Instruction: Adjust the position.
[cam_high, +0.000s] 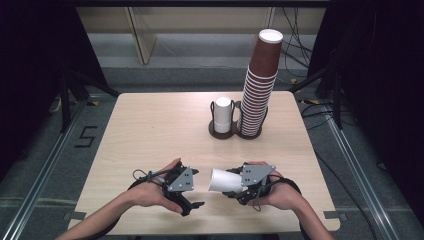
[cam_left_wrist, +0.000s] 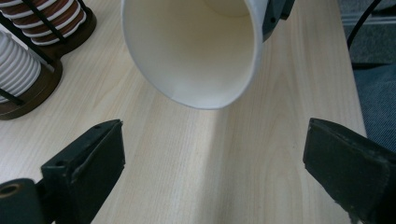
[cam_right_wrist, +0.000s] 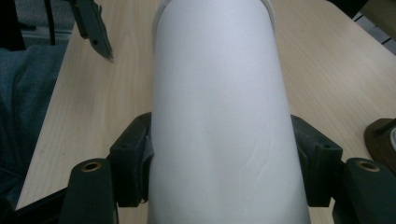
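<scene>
Down at the bottom centre, the right gripper (cam_high: 239, 186) is clamped on a white cup (cam_high: 225, 180) lying sideways, mouth facing the wide-open, empty left gripper (cam_high: 192, 189), while the two-slot cup holder (cam_high: 235, 132) stands unobstructed further up the table (cam_high: 150, 125).

Lab / test rig setup: bare wooden table (cam_high: 150, 130) on grey floor, dark curtains (cam_high: 30, 75) both sides, loose cables (cam_high: 300, 50) behind, floor rails (cam_high: 45, 165), taped "5" marker (cam_high: 86, 136).
</scene>
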